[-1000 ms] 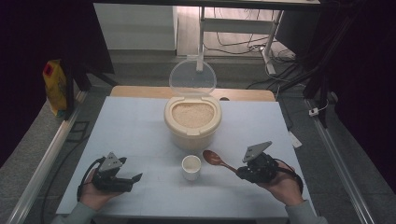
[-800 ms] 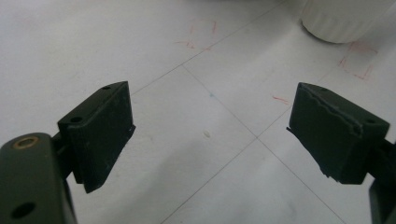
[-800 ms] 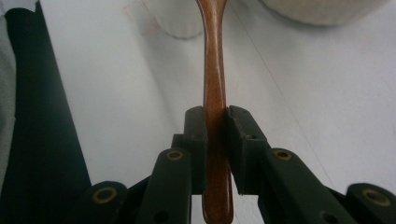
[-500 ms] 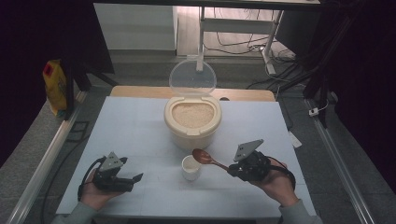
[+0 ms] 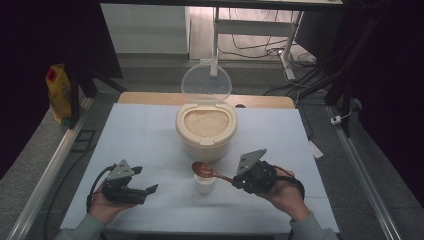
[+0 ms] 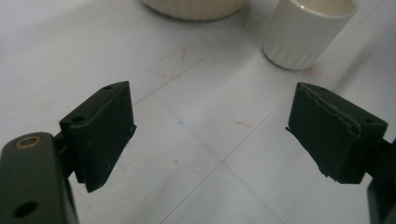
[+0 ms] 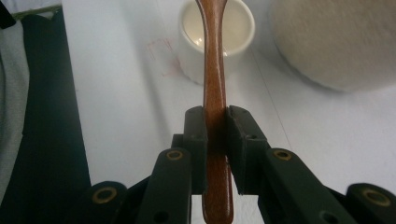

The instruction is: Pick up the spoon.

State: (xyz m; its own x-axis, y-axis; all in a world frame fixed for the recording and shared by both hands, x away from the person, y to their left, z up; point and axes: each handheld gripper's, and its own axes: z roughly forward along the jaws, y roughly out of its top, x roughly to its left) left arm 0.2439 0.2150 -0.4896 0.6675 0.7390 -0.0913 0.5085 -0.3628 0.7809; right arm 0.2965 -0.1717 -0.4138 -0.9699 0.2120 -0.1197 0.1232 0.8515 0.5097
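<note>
A cream rice container with its clear lid raised stands mid-table, full of rice. In front of it sits a small white cup. My right gripper is shut on the handle of a brown wooden spoon. The spoon bowl hangs over the cup's far rim. My left gripper rests open at the table's front left, nothing between its jaws, the cup ahead to its right.
A yellow packet stands off the table at the far left. A white table carries everything; metal rails run along both sides. Cables and a desk frame lie beyond the far edge.
My right gripper has carried the spoon leftward, bringing its bowl from right of the cup to over the cup. The left gripper has stayed put.
</note>
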